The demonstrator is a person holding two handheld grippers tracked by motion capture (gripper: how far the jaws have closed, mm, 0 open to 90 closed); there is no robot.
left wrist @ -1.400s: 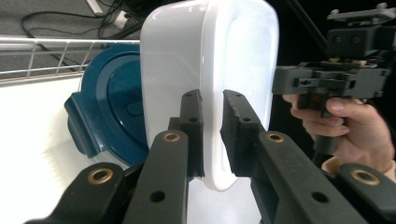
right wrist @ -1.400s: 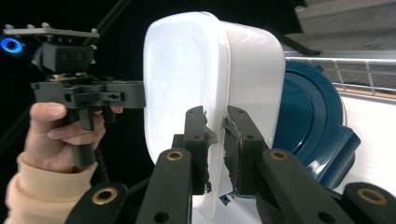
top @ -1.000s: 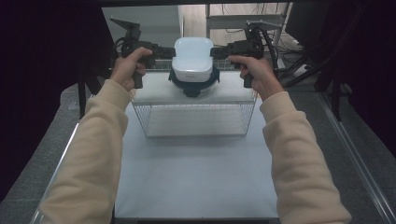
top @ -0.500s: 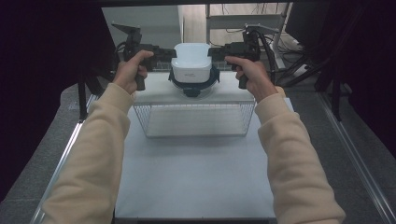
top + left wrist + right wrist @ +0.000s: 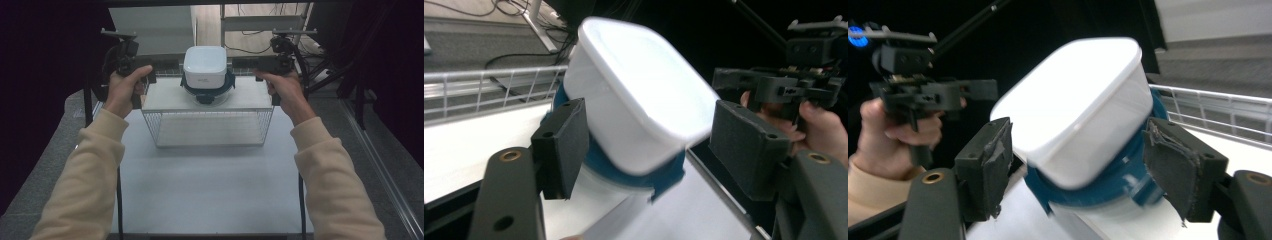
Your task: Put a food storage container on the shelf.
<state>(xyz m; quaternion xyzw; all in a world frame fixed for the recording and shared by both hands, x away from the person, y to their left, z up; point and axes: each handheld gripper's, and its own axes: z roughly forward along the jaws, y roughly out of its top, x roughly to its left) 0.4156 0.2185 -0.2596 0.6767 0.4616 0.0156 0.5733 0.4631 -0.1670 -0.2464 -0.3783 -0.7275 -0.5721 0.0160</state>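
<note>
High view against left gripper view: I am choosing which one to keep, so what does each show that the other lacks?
High view: both cream sleeves, the wire basket beneath the shelf board, the white table. Left gripper view: its own tongs close up, pads apart at either side of the container, having just opened. Both: the white container on its blue-rimmed base, and the right tongs.

A white table [image 5: 210, 190] bears a wire basket [image 5: 207, 127] turned bottom-up at its far half, and on that basket's flat white top [image 5: 165, 97] stands a white container stacked on a blue-lidded bowl [image 5: 206, 75].
</note>
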